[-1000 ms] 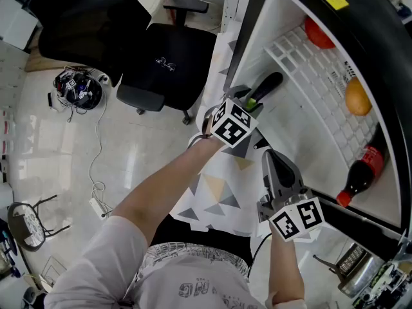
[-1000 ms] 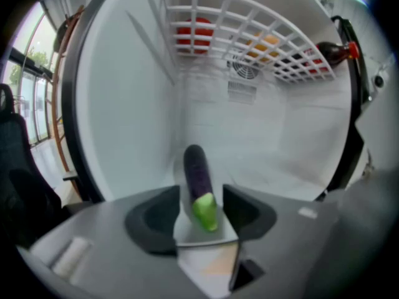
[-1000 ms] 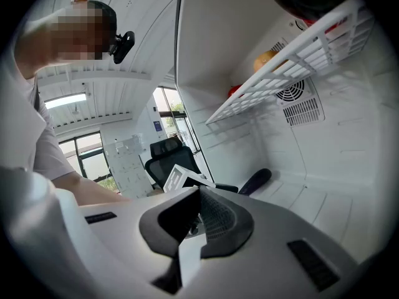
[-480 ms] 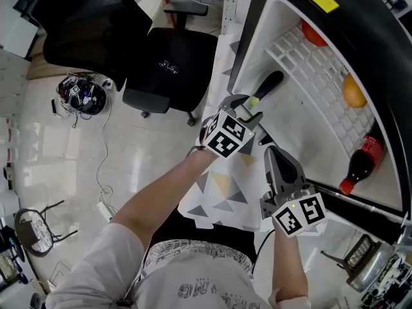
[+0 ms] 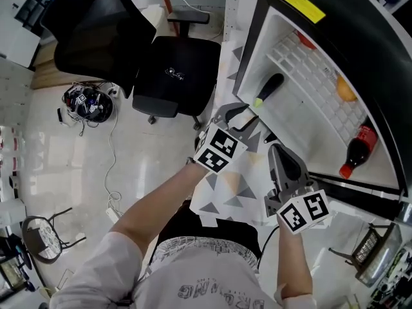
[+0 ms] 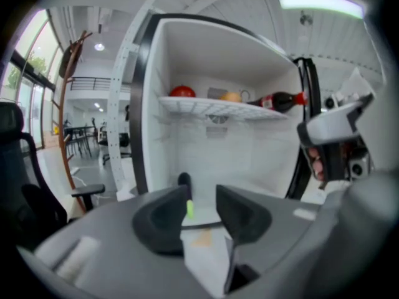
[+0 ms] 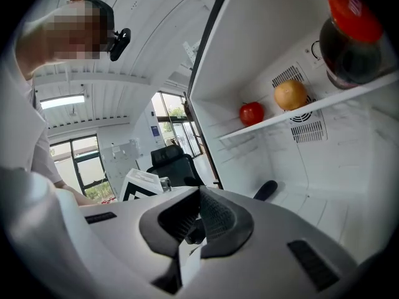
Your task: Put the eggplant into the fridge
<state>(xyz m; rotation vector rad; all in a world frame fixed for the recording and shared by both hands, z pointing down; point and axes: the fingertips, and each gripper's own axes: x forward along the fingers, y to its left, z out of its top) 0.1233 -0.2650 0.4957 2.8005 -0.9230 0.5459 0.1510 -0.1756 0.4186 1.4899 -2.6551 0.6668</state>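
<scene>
Though dark-skinned, the eggplant [image 5: 273, 85] shows a bright green stem.

Was office-like workspace: open fridge [image 5: 293, 124]; black office chairs [image 5: 177, 76] just left of fridge; cable tangle [image 5: 87, 102] on glossy floor [image 5: 148, 159] farther left.

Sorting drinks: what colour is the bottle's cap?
Red; the bottle cap shows best in the head view.
</scene>
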